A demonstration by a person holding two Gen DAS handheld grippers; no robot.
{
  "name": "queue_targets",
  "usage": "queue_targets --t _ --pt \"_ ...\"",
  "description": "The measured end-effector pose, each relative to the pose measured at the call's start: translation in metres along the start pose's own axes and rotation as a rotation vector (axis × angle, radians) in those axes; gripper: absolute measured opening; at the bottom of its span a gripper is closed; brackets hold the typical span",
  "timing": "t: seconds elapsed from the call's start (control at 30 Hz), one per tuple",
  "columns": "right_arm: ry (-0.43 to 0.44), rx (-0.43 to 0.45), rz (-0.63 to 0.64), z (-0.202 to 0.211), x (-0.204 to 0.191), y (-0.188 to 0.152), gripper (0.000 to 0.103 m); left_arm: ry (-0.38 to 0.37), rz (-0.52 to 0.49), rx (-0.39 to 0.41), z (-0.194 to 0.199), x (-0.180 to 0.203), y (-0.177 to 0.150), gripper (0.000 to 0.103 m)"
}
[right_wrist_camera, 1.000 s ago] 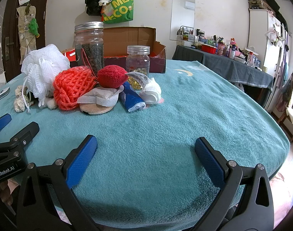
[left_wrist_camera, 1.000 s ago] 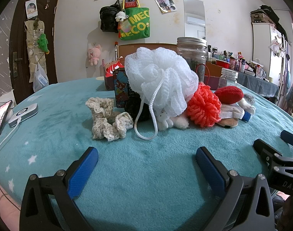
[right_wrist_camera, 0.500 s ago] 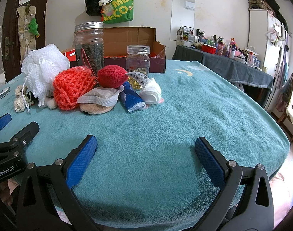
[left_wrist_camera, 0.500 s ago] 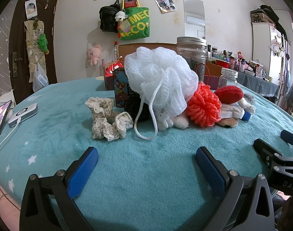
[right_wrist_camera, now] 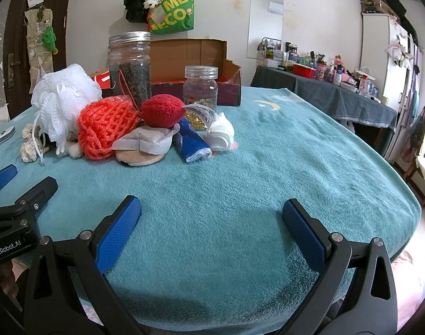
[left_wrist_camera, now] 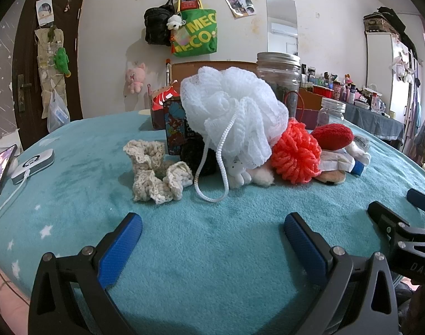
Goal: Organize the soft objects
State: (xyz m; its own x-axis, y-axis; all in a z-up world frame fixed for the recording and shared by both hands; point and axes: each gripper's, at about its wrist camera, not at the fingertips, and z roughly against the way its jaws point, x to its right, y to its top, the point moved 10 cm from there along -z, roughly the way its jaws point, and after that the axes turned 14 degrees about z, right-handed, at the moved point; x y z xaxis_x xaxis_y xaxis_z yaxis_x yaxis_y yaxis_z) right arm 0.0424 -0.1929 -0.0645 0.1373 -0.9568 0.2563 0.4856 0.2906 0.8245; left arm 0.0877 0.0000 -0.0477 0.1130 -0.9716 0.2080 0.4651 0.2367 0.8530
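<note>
A heap of soft things lies mid-table on the teal blanket. A white mesh bath pouf tops it, its cord looping down. Beside it are a cream crochet scrunchie, an orange knitted ball, a red knitted ball, a round tan pad, a rolled blue cloth and a white cloth wad. My left gripper stands open just short of the heap, holding nothing. Farther right, my right gripper is open over bare blanket.
Behind the heap stand a tall glass jar, a small jar and an open cardboard box. A phone and a white charger lie at the left. The blanket's edge drops off at the right.
</note>
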Motion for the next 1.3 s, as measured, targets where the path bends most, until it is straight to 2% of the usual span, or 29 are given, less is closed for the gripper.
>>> queue_targets --t 0.23,0.67,0.97,1.17,1.23,1.3 --pt "0.015 -0.01 0.001 0.001 -0.002 -0.001 0.103 -0.027 -0.002 -0.028 -0.003 0.002 0.004 0.103" --pt "0.048 0.042 0.01 -0.004 0.015 0.049 0.103 -0.098 -0.033 0.007 0.006 0.018 0.048 0.103" --pt "0.161 0.04 0.052 -0.025 0.017 0.094 0.103 -0.147 -0.041 -0.019 -0.007 0.028 0.082 0.103" --pt "0.288 -0.022 0.093 -0.05 0.0 0.103 0.102 -0.178 -0.028 -0.098 -0.026 0.03 0.089 0.103" --pt "0.31 -0.039 0.109 -0.055 -0.005 0.103 0.098 -0.183 -0.024 -0.117 -0.03 0.031 0.088 0.103" --pt "0.344 -0.061 0.12 -0.061 -0.011 0.103 0.087 -0.189 -0.028 -0.13 -0.033 0.032 0.085 0.098"
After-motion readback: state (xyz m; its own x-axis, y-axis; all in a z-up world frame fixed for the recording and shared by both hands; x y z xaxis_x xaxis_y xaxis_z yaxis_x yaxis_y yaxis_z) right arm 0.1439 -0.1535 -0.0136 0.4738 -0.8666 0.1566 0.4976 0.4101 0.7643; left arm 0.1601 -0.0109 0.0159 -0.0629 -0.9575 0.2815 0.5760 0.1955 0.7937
